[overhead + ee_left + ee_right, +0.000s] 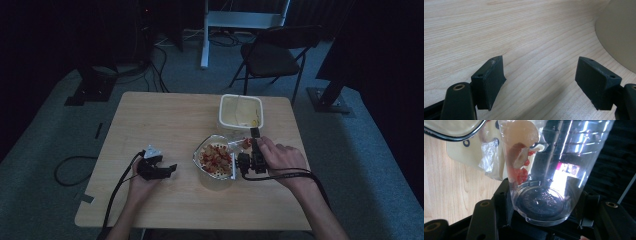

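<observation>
Right gripper view: clear plastic cup [549,170], clamped near its base by the right gripper [544,220], is tipped over the bowl [200,159] of cereal, a few pieces clinging inside. Risk: thin wall may slip or buckle, scattering pieces onto the table [150,120]. Left gripper [540,83] rests wide, holding nothing.

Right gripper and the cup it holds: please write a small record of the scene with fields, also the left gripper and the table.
right gripper: shut on the clear plastic cup, which is tipped over the bowl
cup contents: a few red and pale pieces left inside, near its mouth
bowl: holds red and pale pieces, sits on the wooden table
tub: cream, square, open, behind the bowl
left gripper: open, nothing between the jaws, low over bare wood left of the bowl
</observation>
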Tool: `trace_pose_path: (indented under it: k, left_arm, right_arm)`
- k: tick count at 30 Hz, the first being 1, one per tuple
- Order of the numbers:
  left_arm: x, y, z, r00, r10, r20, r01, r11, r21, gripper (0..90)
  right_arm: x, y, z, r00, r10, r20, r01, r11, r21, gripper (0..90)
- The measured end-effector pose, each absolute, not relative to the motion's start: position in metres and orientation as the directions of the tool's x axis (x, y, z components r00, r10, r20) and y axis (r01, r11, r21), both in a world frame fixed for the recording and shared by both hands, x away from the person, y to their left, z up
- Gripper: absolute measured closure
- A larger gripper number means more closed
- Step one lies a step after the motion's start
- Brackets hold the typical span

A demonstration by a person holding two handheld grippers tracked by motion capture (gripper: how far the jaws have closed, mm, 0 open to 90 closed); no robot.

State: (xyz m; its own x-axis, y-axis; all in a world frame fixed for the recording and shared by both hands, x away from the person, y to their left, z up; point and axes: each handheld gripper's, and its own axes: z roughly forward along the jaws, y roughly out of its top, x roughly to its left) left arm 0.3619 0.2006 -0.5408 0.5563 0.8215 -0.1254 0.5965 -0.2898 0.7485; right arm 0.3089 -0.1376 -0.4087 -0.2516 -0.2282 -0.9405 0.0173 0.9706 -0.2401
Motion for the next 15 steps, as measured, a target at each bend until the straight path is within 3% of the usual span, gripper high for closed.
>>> trace_pose_path:
  k: [15]
  left_arm:
    - [0.3619,0.2005,-0.5408,0.557,0.821,-0.127,0.597,-0.290,0.748,24.0]
  right_arm:
    - [0.3106,-0.1366,-0.4117,-0.244,-0.242,-0.939,0.019,0.967,-0.254,43.2]
